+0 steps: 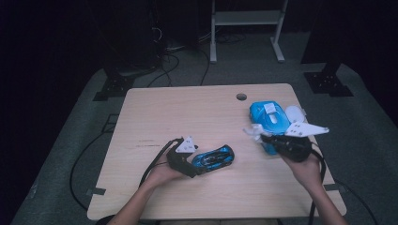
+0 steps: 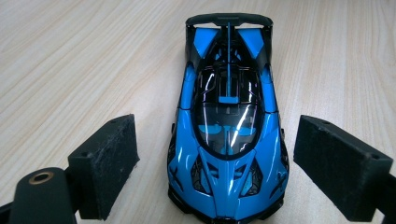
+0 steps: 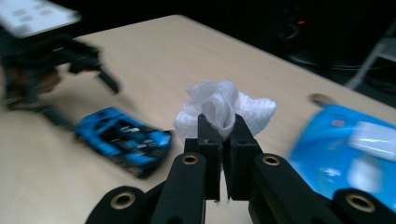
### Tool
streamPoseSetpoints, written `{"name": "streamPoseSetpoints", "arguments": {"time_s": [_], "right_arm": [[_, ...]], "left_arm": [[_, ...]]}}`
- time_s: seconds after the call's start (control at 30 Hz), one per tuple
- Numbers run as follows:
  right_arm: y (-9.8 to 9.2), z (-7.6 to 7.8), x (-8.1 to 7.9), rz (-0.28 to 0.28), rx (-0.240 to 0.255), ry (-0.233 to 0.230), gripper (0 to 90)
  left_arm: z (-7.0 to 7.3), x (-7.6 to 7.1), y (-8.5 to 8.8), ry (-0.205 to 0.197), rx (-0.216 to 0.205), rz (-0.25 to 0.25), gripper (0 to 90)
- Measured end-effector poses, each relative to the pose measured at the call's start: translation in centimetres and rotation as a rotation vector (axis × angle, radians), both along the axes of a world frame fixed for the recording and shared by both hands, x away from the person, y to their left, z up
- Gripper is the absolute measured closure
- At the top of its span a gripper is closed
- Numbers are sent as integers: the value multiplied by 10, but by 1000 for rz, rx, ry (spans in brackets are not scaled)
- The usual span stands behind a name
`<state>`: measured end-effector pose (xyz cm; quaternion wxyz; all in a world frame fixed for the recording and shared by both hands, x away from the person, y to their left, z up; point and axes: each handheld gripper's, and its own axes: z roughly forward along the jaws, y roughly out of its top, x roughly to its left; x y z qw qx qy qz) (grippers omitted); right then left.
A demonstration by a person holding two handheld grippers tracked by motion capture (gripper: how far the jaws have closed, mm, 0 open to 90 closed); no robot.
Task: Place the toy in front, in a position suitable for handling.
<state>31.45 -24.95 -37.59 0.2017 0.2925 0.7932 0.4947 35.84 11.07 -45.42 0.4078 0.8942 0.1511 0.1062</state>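
The right gripper (image 3: 219, 140) pinches a soft, light wet wipe (image 3: 224, 109) by its bunched middle above the wipe pack (image 1: 268, 118), while the left gripper (image 2: 215, 163) stands wide open astride the glossy, likely slippery blue toy car (image 2: 229, 126) on the table (image 1: 155, 112).

A light wooden tabletop (image 1: 155, 117) has a round cable hole (image 1: 241, 97) near its far edge. Beyond it, black cables (image 1: 173, 63) trail over grey carpet (image 1: 65, 140) beside a white metal stand (image 1: 246, 28).
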Motion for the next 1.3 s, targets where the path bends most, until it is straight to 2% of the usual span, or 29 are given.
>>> {"name": "streamPoseSetpoints", "arguments": {"time_s": [0.03, 0.1, 0.13, 0.17, 0.2, 0.23, 0.3, 0.33, 0.4, 0.47, 0.53, 0.67, 0.7, 0.77, 0.93, 1.03, 1.13, 1.27, 1.3], "right_arm": [[8, -3, -2, 27, -14, 14, 855], [15, -7, -5, 47, -23, 31, 855], [26, -14, -7, 96, -5, 66, 855], [26, -14, -7, 96, -5, 66, 855], [32, -17, -7, 113, -19, 80, 855], [43, -22, -7, 136, -61, 98, 854], [48, -25, -6, 150, -75, 115, 853], [57, -30, -2, 173, -116, 137, 852], [65, -35, 2, 202, -140, 177, 844], [72, -40, 7, 223, -182, 194, 800], [78, -43, 11, 243, -196, 219, 712], [85, -46, 16, 246, -206, 214, 597], [85, -46, 16, 246, -206, 214, 597], [90, -51, 20, 248, -216, 215, 524], [96, -57, 28, 234, -218, 209, 522], [98, -60, 35, 234, -188, 229, 538], [98, -64, 40, 216, -162, 253, 589], [98, -66, 42, 198, -155, 251, 640], [97, -67, 42, 187, -151, 252, 687]], "left_arm": [[0, 0, 0, -1, 2, -1, 132], [0, 0, 0, -1, 4, -1, 131], [-1, 0, 0, 2, 3, 0, 131], [-1, 1, 1, 2, 7, -4, 131], [-1, 1, 1, 3, 6, -3, 131], [-1, 1, 1, 5, 3, -4, 131], [-1, 1, 1, 6, 3, -5, 131], [-2, 1, 1, 5, 3, -6, 131], [-2, 1, 0, 7, 7, -11, 131], [-2, 1, 0, 8, 8, -12, 131], [-3, 1, 0, 10, 3, -11, 131], [-3, 1, 1, 14, 2, -11, 131], [-3, 2, 2, 19, 3, -12, 131], [-4, 3, 2, 44, 9, -18, 132], [-6, 5, 3, 61, 18, -22, 133], [-8, 5, 4, 77, 29, -26, 134], [-10, 5, 4, 85, 41, -31, 142], [-12, 5, 3, 88, 60, -28, 158], [-13, 5, 3, 90, 64, -25, 188]]}}
